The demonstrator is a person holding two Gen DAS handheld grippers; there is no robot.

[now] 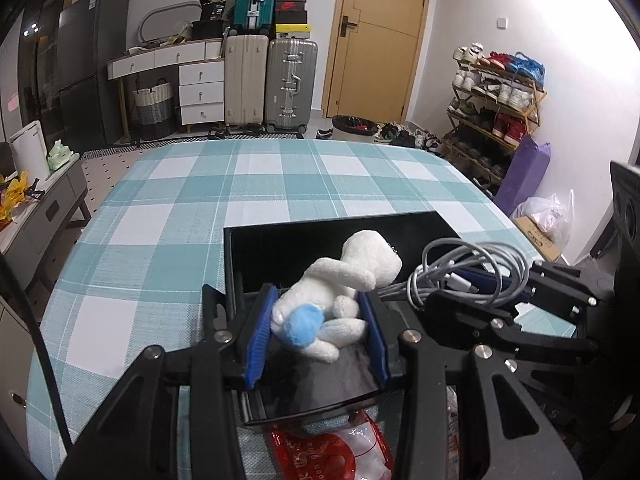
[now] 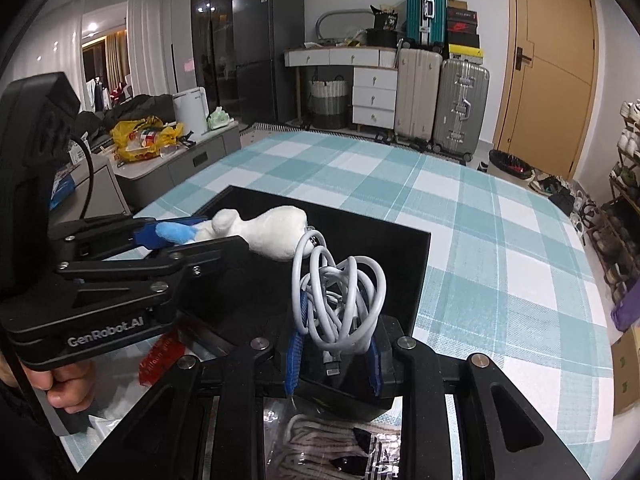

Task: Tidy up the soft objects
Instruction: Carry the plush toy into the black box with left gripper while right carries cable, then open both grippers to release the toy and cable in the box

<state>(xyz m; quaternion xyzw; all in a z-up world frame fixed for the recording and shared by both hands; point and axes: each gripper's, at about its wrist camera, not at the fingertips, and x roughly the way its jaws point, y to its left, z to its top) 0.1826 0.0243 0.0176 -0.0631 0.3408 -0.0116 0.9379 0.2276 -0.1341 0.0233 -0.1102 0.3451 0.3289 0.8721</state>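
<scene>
A white plush toy (image 1: 344, 284) with a blue tail is pinched between the blue pads of my left gripper (image 1: 318, 322), just above a black open box (image 1: 280, 248). The plush toy (image 2: 272, 228) also shows in the right wrist view, held out from the left gripper (image 2: 172, 236) over the black box (image 2: 404, 276). My right gripper (image 2: 334, 336) is shut on a coiled grey charging cable (image 2: 340, 300), its plug hanging down between the pads. In the left wrist view the cable (image 1: 472, 272) and right gripper (image 1: 496, 284) hover at the box's right side.
The box sits on a table with a teal and white checked cloth (image 1: 280, 176). A red and clear plastic packet (image 1: 332, 452) lies at the near edge below the left gripper; a clear bag of pale cord (image 2: 320, 448) lies under the right one. A hand (image 2: 68, 384) grips the left handle.
</scene>
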